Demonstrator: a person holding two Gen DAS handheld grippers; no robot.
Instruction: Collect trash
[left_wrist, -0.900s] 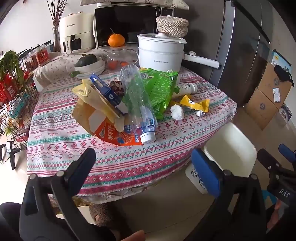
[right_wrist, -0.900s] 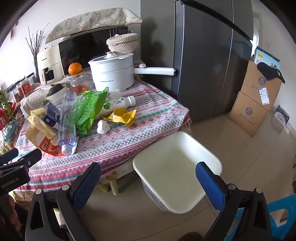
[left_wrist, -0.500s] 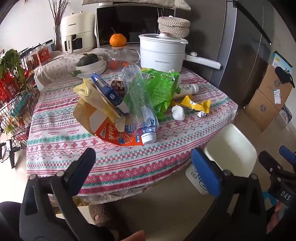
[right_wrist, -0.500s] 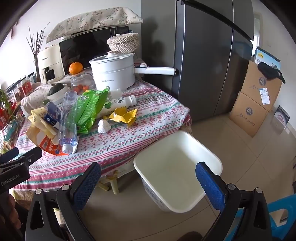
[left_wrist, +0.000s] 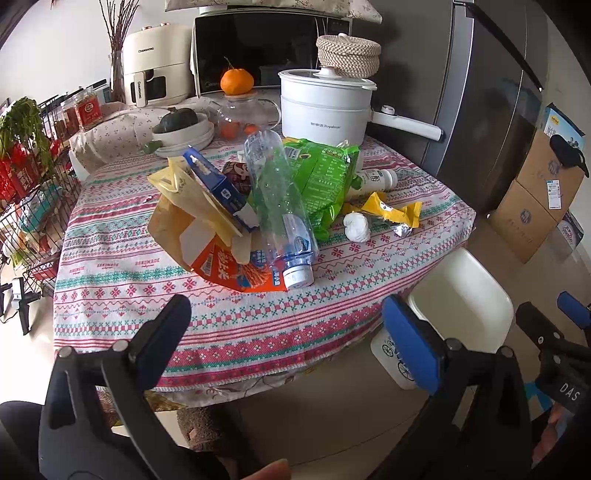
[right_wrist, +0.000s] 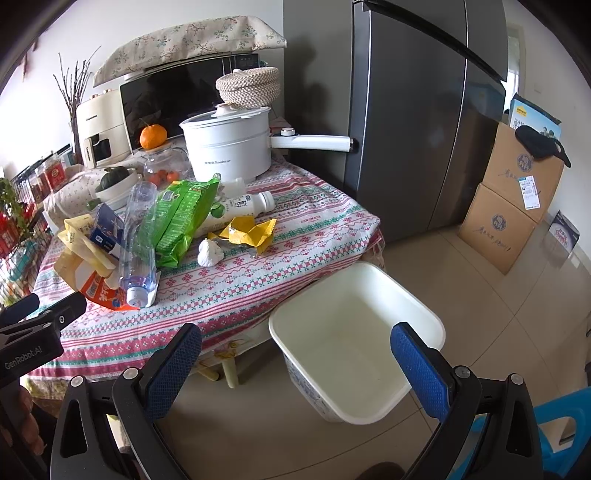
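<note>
The fingers of the left gripper and the right gripper are spread fully apart and hold nothing, both poised short of the surface. On its patterned cloth the trash lies heaped: a clear plastic bottle across an orange carton, a green bag and a yellow wrapper beside it. A white bin stands on the floor just beside the surface.

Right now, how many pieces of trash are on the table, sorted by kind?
Plastic bottles: 2, clear bottle and white bottle
Wrappers and bags: 3, green bag, yellow wrapper, orange-and-tan bag
Cartons: 1, blue carton
Crumpled tissue: 1
Total: 7
</note>
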